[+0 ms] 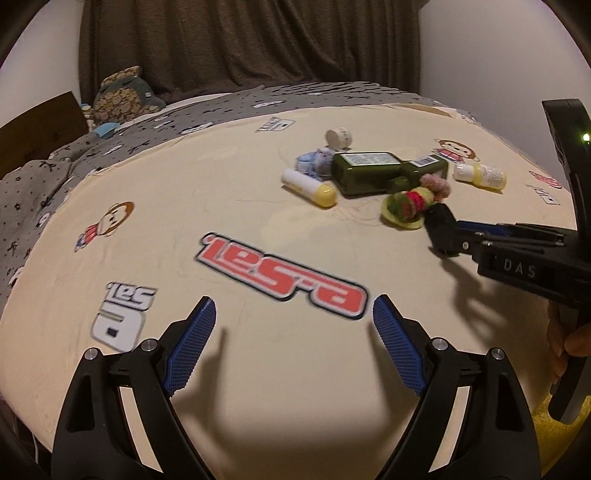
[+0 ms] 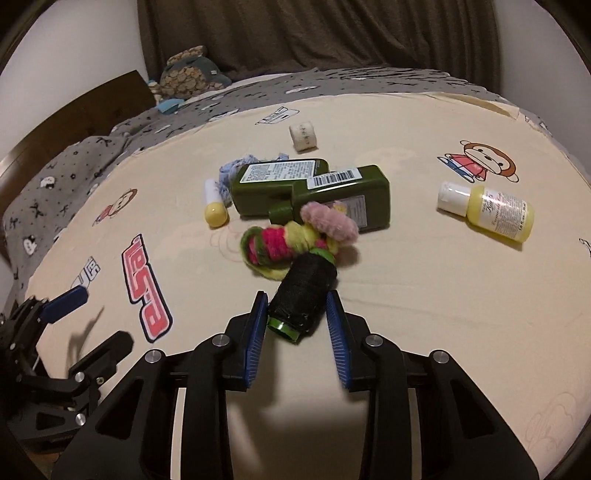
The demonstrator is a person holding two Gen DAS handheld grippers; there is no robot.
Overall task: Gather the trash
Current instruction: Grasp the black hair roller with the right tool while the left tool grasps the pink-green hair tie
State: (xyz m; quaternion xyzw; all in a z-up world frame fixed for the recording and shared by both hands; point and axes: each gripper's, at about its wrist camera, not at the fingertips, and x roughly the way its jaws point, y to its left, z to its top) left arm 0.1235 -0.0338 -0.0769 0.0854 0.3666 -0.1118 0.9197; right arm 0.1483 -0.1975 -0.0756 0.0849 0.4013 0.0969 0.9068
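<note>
A pile of trash lies on the cream bedsheet (image 2: 424,295): two dark green bottles (image 2: 317,192), a yellow-capped tube (image 2: 214,206), a small yellow lotion bottle (image 2: 491,210), a white roll (image 2: 303,136), blue fabric (image 2: 229,170) and fuzzy pink-green-yellow hair ties (image 2: 291,240). A black thread spool with green ends (image 2: 303,299) lies between the fingers of my right gripper (image 2: 297,317), which close around it; contact on the right pad is unclear. My left gripper (image 1: 293,325) is open and empty above the sheet, left of the pile (image 1: 369,173).
A grey patterned blanket (image 1: 55,173) covers the far and left side of the bed. A stuffed toy (image 2: 188,77) lies at the headboard (image 2: 92,107). Brown curtains (image 2: 314,33) hang behind. The left gripper shows at the lower left of the right wrist view (image 2: 74,332).
</note>
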